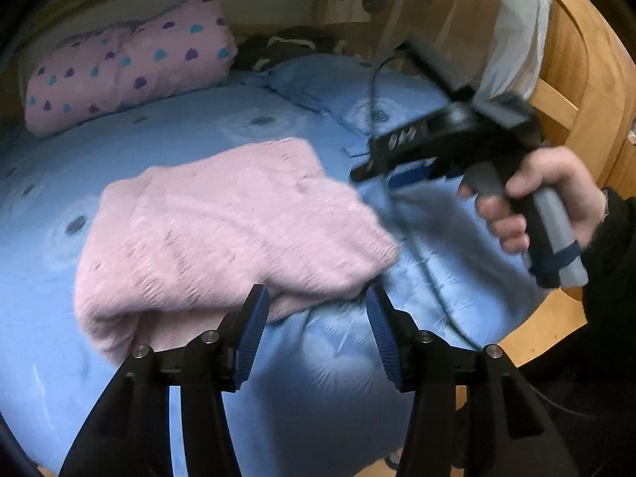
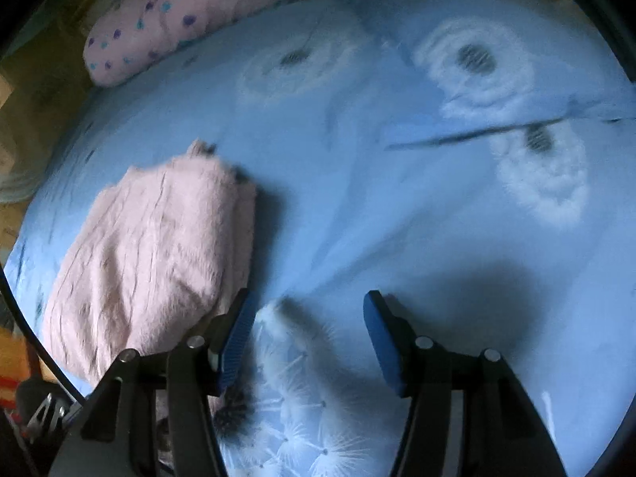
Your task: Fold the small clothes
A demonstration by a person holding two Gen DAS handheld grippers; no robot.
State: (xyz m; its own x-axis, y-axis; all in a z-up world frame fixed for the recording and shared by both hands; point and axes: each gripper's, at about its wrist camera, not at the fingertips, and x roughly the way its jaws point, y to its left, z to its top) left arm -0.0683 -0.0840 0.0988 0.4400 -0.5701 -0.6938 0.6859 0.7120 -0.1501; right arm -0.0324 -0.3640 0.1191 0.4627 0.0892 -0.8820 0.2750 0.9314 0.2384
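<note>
Pink and fuzzy, the knitted sweater [image 1: 222, 222] lies folded into a thick bundle on the blue dandelion-print duvet [image 1: 310, 357], near the bed's front edge. It looks soft, light and limp, and the knit will likely stretch and sag if lifted by one point. The better hold is probably a corner or the doubled edge at the near side, both layers pinched together so the fold does not slide open.

The left gripper [image 1: 316, 326] hovers just beside the bundle's near edge with its fingers apart and nothing between them. The right gripper [image 2: 306, 338] is also spread and empty over bare duvet, with the sweater just to its left. In the left wrist view the right hand [image 1: 552, 198] grips the tool's grey handle.

Farther off, a pink polka-dot pillow [image 1: 131, 63] rests against the wooden headboard [image 1: 572, 63].

Motion blur softens both views, so sleeves, neckline and hem cannot be told apart. The bundle's underside and any tucked parts are hidden. A dark heap behind the pillow is too dim to identify.
</note>
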